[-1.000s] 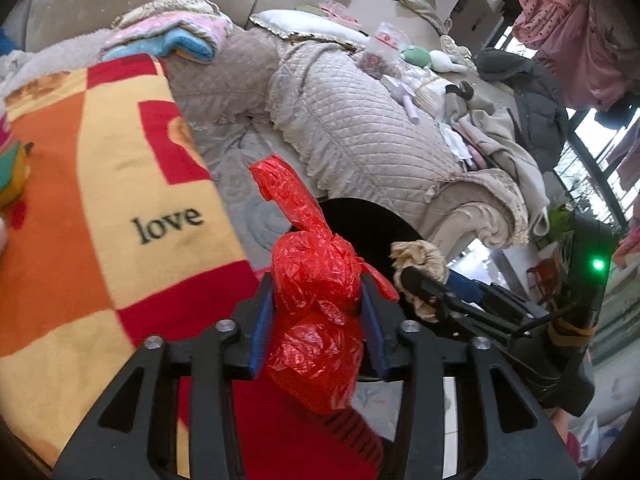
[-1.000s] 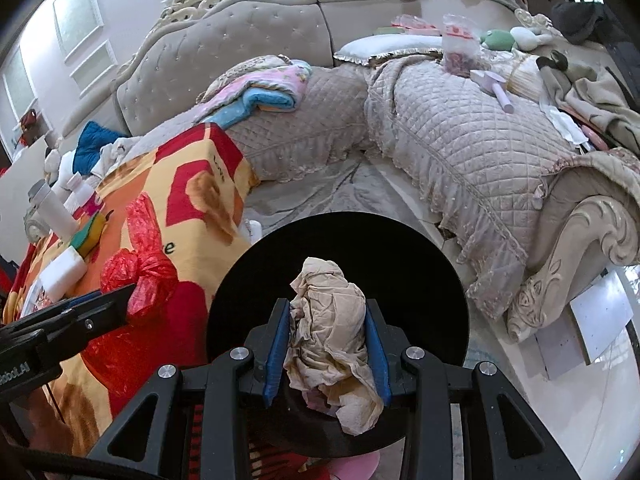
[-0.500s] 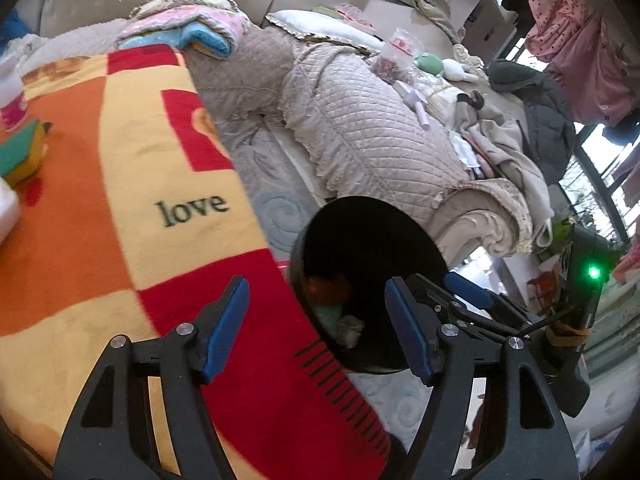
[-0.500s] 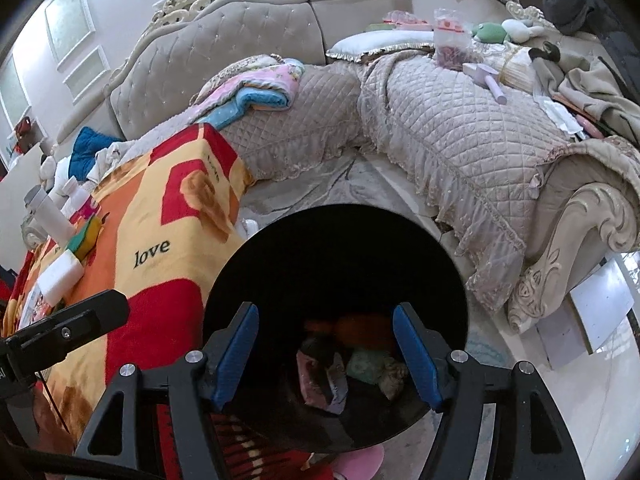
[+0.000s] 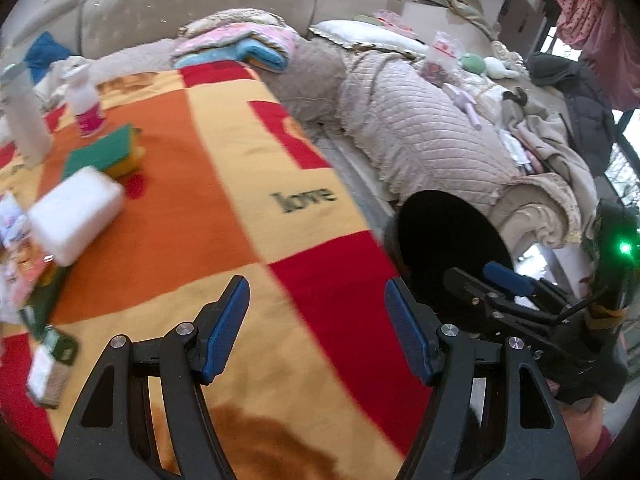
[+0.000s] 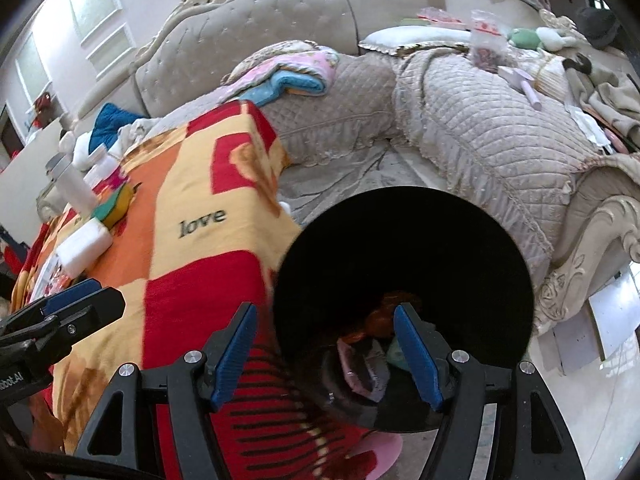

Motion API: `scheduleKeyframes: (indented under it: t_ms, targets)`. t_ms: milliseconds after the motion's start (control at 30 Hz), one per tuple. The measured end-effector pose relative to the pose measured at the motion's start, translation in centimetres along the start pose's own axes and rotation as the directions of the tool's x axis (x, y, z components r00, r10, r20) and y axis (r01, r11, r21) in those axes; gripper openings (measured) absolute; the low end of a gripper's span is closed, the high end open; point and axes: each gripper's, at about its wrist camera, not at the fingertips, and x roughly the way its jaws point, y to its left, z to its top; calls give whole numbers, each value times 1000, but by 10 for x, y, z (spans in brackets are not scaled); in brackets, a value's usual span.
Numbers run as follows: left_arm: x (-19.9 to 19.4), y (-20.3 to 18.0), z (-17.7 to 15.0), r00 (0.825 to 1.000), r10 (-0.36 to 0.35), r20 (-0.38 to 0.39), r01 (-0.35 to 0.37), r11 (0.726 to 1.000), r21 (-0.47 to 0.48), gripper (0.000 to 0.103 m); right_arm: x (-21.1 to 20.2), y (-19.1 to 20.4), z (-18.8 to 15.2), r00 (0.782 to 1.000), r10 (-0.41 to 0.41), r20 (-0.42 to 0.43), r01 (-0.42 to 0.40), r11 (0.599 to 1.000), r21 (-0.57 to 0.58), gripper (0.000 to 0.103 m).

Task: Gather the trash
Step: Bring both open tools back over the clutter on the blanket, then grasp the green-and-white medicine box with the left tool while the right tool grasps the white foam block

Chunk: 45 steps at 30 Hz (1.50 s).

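Above the blanket (image 5: 224,216), left claw (image 5: 316,320) gapes wide, holding nothing.

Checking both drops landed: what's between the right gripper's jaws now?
Nothing held. The right gripper is open; the right wrist view shows only the black bin and trash inside.

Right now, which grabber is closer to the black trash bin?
Right. The right gripper hangs open at the black trash bin, one finger over its mouth. The left gripper is open over the blanket beside it.
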Motion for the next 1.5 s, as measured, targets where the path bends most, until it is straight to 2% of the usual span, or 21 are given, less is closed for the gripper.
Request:
scheduleKeyframes:
  t_ms: [367, 633, 833, 1033, 1100, 1167, 1200, 1267, 1367, 1500]
  targets:
    - [-44, 86, -32, 990, 140, 9, -139, 988, -73, 69, 11, 78, -5, 995, 86, -44, -91, 988, -127, 74]
    - [-71, 142, -59, 967, 253, 15, -252, 966, -64, 69, 25, 132, -13, 987, 133, -93, -149, 968, -204, 74]
    - [-66, 181, -72, 967, 253, -26, -254, 962, -104, 69, 33, 161, -17, 982, 145, -124, -172, 953, -248, 74]
    - [-47, 191, -72, 968, 246, -48, -250, 963, -105, 68, 39, 183, -18, 978, 151, -145, -187, 941, -280, 74]
    - [-42, 194, -73, 976, 214, -51, -219, 968, -121, 61, 40, 188, -18, 977, 154, -150, -193, 938, -290, 74]
    - [-41, 196, -72, 987, 153, -54, -159, 977, -142, 39, 43, 193, -17, 976, 155, -155, -195, 936, -294, 74]
    - [-41, 195, -72, 989, 137, -55, -144, 979, -145, 36, 44, 196, -17, 975, 157, -159, -198, 935, -295, 74]
    - [-42, 192, -70, 987, 151, -52, -156, 979, -129, 21, 49, 203, -14, 971, 166, -169, -210, 933, -292, 74]
    - [-45, 195, -70, 988, 148, -49, -153, 979, -136, 20, 52, 213, -10, 967, 183, -175, -228, 930, -289, 74]
    - [-57, 209, -71, 990, 138, -29, -141, 971, -193, 19, 58, 232, 3, 961, 206, -183, -251, 928, -274, 76]
